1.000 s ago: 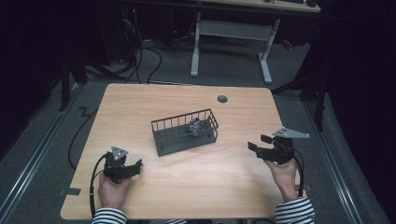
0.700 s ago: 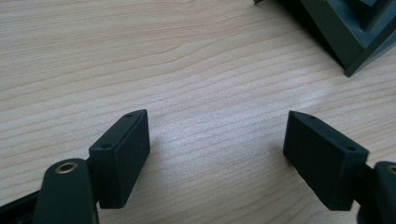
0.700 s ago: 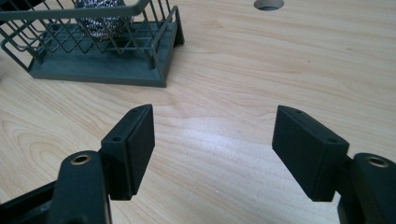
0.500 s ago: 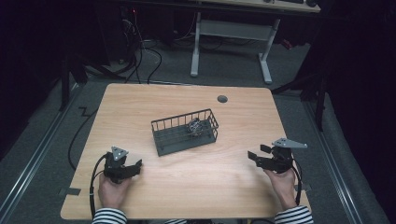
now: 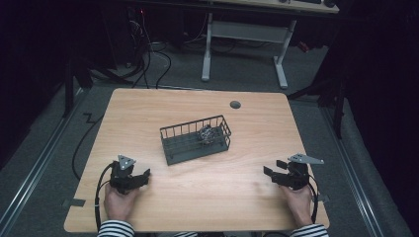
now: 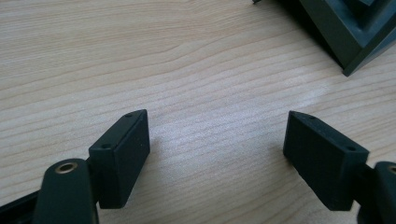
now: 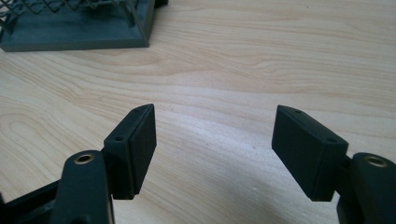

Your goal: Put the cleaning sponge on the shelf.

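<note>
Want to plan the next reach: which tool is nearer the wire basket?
Left. The left tool sits just off the wire basket's near-left corner; the right tool is farther, off its near-right side.

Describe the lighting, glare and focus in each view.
High view: the table is lit, the surroundings dark, the basket slightly soft. Left gripper view: pale glare on the wood near the basket's corner; the open left gripper looks soft. Right gripper view: even light, the open right gripper casting faint shadows.
</note>
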`<state>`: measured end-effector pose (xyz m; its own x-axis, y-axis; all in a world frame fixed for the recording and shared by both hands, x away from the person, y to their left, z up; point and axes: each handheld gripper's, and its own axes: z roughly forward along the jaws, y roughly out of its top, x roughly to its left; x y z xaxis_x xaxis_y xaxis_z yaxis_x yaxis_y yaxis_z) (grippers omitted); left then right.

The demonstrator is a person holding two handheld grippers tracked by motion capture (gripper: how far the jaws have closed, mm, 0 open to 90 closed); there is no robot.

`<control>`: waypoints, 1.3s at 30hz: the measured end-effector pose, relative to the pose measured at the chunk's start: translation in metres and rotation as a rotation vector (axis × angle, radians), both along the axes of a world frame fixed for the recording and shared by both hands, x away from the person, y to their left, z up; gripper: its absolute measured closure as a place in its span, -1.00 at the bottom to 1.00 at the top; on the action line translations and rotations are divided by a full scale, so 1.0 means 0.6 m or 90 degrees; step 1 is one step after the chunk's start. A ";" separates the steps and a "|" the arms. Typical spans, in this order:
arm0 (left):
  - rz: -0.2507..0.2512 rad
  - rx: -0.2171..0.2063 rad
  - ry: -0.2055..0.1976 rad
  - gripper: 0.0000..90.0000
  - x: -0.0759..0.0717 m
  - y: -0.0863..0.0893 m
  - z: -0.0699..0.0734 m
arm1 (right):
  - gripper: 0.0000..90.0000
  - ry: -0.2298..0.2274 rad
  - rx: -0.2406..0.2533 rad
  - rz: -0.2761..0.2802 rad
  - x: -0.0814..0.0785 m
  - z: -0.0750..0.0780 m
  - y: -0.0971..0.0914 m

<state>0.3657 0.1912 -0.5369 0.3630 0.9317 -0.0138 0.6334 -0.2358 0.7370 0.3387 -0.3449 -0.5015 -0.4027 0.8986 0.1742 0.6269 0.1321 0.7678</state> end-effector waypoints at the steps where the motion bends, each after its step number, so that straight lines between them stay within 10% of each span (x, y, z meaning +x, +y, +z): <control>1: 0.000 0.000 0.000 -0.49 0.000 0.000 0.000 | -0.31 -0.003 -0.003 0.000 0.000 -0.003 -0.002; 39: -0.001 0.001 0.001 -0.49 0.000 0.000 0.000 | -0.32 0.011 -0.107 -0.047 0.012 -0.047 0.001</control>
<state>0.3656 0.1913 -0.5367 0.3643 0.9312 -0.0129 0.6342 -0.2379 0.7356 0.3461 -0.3441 -0.5300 -0.3322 0.9429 0.0246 0.6523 0.2109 0.7280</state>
